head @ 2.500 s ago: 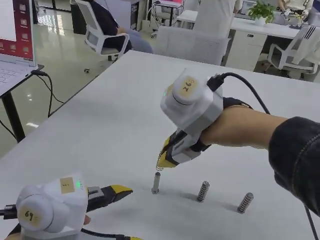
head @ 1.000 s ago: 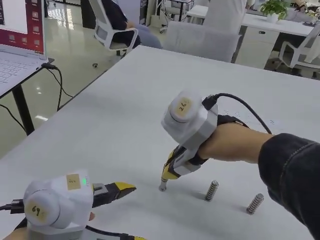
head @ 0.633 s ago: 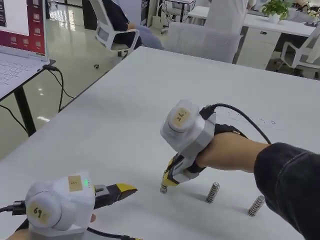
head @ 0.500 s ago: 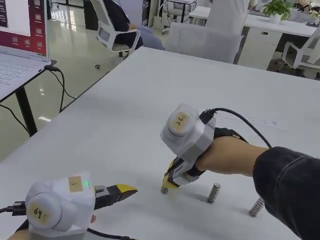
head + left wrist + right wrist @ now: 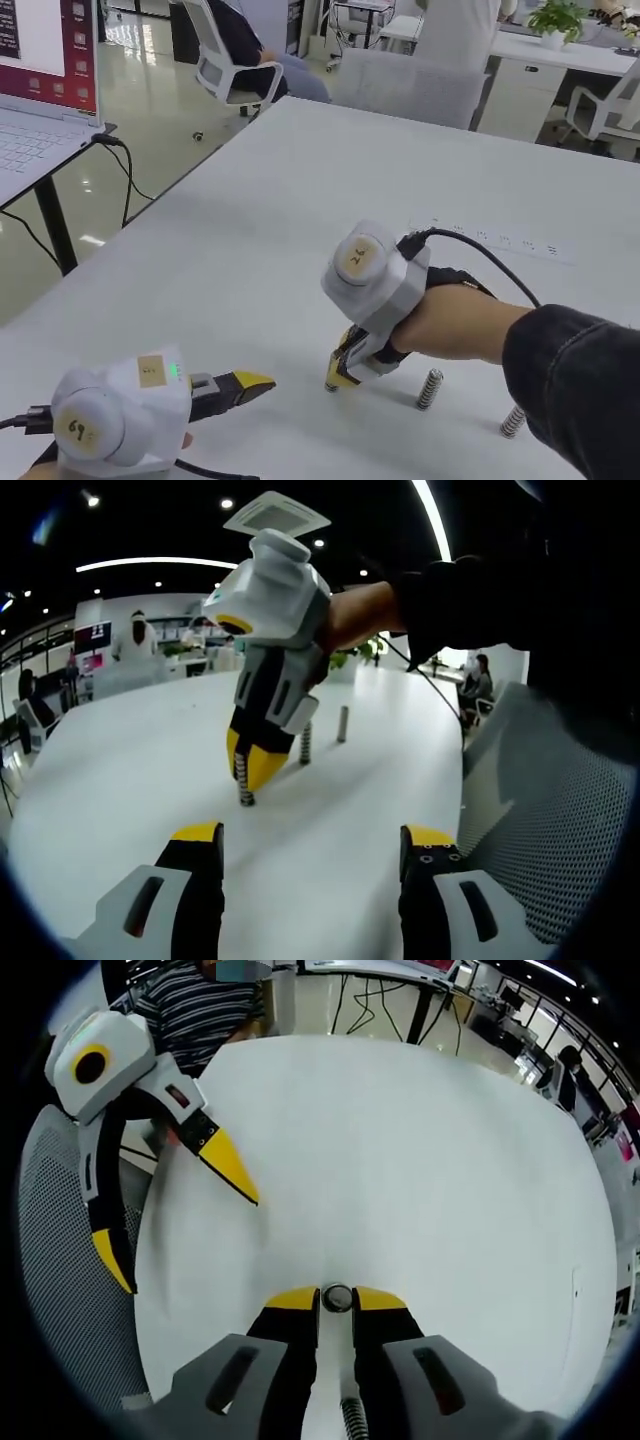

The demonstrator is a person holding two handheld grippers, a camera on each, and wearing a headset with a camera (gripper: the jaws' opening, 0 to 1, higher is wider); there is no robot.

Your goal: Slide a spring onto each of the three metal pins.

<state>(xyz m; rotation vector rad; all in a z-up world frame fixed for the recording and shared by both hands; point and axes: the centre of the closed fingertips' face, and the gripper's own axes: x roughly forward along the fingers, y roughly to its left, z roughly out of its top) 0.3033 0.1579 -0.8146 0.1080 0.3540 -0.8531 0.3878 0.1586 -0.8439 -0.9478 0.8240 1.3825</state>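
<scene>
Three short metal pins stand in a row on the white table [image 5: 250, 250]. My right gripper [image 5: 338, 378] is down over the leftmost pin [image 5: 337, 1297], its jaws shut on a spring [image 5: 350, 1415] threaded on that pin; the pin's top shows between the yellow tips. From the left gripper view the right gripper [image 5: 255, 770] stands over the spring [image 5: 243, 785]. The middle pin [image 5: 430, 388] and the right pin [image 5: 512, 420] each wear a spring. My left gripper [image 5: 250, 420] hovers open and holding nothing at the near left, pointed toward the pins; its jaws [image 5: 313, 835] stand wide apart.
A black cable [image 5: 470, 250] runs from the right gripper across the table. A laptop [image 5: 40, 90] sits on a side desk at the left. Office chairs [image 5: 225, 60] and desks stand beyond the table's far edge.
The right gripper has come down along the leftmost pin with the spring, from above the pin's top to near the table. The left gripper has stayed put. The head camera shifted a little.
</scene>
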